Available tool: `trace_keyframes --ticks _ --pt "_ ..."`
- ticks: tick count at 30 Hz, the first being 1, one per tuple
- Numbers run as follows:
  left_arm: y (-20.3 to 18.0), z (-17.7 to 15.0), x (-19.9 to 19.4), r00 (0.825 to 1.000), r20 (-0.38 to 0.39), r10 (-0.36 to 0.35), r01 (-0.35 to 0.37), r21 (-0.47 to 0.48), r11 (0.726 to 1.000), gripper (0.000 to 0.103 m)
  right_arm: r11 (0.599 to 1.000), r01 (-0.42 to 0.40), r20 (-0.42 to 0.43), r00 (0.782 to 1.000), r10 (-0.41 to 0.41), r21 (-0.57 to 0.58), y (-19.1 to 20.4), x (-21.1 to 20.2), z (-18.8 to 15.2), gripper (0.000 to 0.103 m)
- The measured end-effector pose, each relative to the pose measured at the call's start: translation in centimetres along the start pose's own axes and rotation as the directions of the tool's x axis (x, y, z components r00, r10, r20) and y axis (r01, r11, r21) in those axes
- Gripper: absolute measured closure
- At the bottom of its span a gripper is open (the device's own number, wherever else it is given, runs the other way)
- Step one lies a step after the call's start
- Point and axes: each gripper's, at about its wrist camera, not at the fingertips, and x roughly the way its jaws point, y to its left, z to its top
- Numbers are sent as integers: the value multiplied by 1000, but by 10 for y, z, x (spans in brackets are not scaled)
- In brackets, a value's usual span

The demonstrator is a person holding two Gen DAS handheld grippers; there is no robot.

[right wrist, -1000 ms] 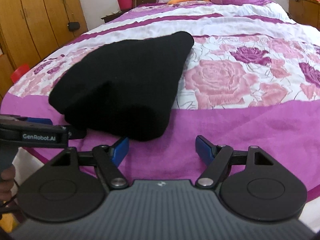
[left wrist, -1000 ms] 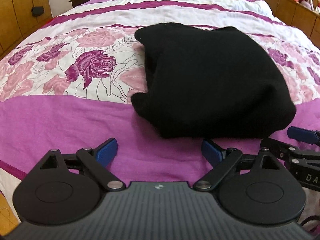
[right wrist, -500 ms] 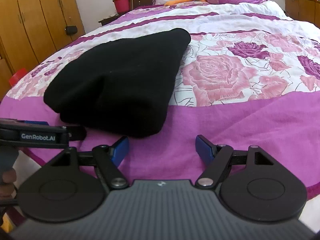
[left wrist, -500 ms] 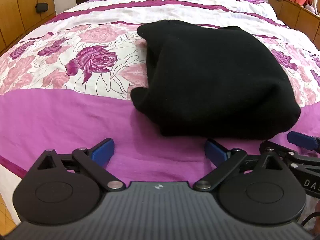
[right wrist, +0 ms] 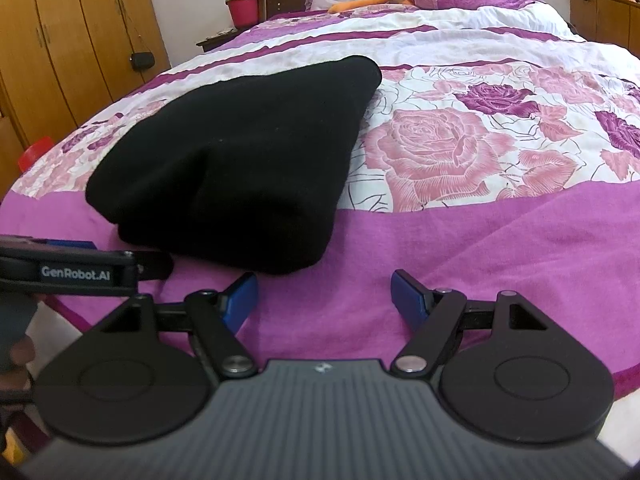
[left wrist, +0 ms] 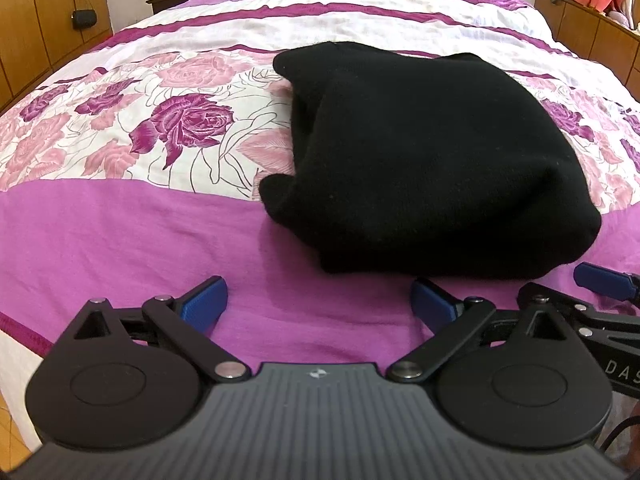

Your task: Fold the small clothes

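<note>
Bedspread: one folded black garment

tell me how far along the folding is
Done, apparently: the black garment lies as a compact folded bundle on the bedspread. In hand: nothing; the left gripper and right gripper are open, short of it. No other clothes are visible to fold.
</note>
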Motion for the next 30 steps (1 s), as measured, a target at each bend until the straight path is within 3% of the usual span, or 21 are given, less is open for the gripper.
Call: trace_keyframes --ticks 30 --pt "0 -1 0 1000 -2 1 -1 4 1000 3 1000 0 -1 1000 0 3 1 1 0 28"
